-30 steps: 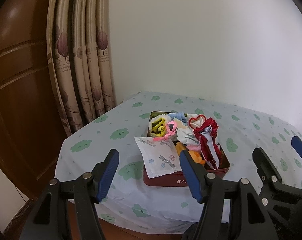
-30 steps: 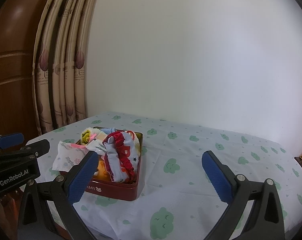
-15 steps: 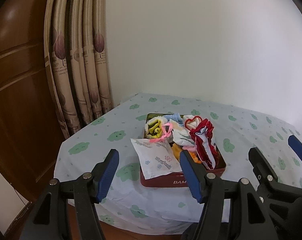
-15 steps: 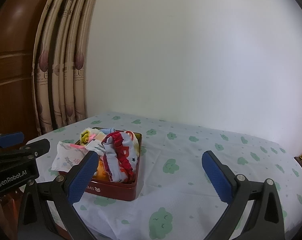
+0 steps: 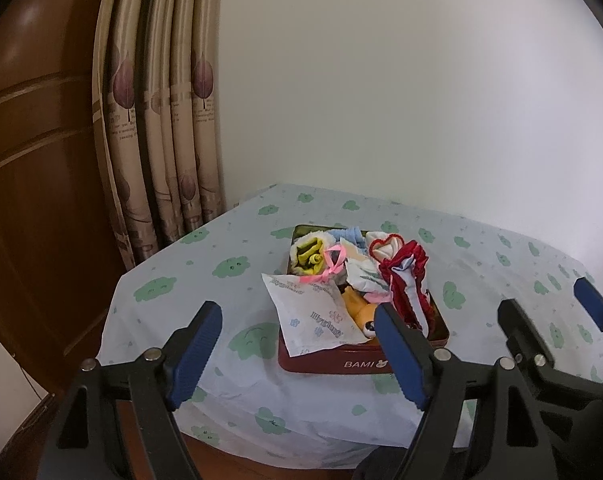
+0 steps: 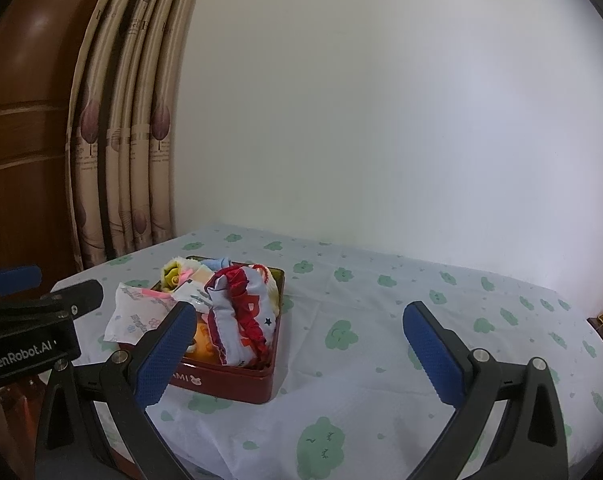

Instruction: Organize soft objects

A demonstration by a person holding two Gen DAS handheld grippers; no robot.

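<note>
Grippers, left [image 5: 297,354] and right [image 6: 299,356], stay spread, drifting from tin [image 5: 437,340].

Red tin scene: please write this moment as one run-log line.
left tongs: open, empty | right tongs: open, empty | tin: on table, full of soft items | packet: overhangs tin rim

Tin [image 5: 365,362] on table [image 5: 237,280], soft items [image 5: 401,276] inside; curtain [image 5: 161,120] behind-left.

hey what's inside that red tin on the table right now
The red tin is heaped with soft items: a yellow roll, blue cloth, a red-frilled garment, something orange, and a white packet overhanging its left edge. Anything underneath is covered.
</note>
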